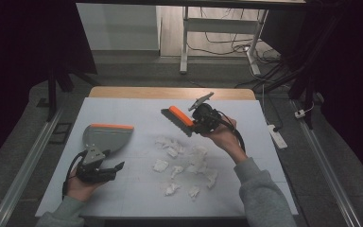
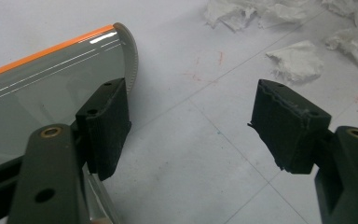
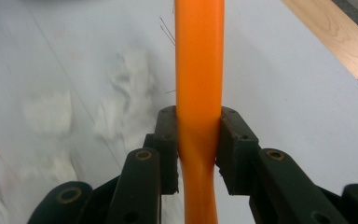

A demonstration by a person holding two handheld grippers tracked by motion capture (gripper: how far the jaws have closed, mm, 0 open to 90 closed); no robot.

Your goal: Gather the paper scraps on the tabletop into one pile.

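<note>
R gripper (image 3: 198, 149) clamped on orange brush (image 1: 179, 119) handle, held above table (image 1: 123, 189) w/ paper scraps (image 1: 184, 165) below. L gripper (image 2: 191, 135) jaws wide apart, nothing between; dustpan (image 1: 105, 137) just beside its L finger (image 2: 105, 126).

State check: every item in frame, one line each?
Orange-handled black-bristle brush: lifted off the table, clamped by its handle.
Right hand-held gripper: shut on the brush handle.
Left hand-held gripper: jaws open, nothing between them, beside the dustpan.
Grey plastic dustpan with orange edge: flat on the table.
White crumpled paper scraps: scattered loose on the table.
</note>
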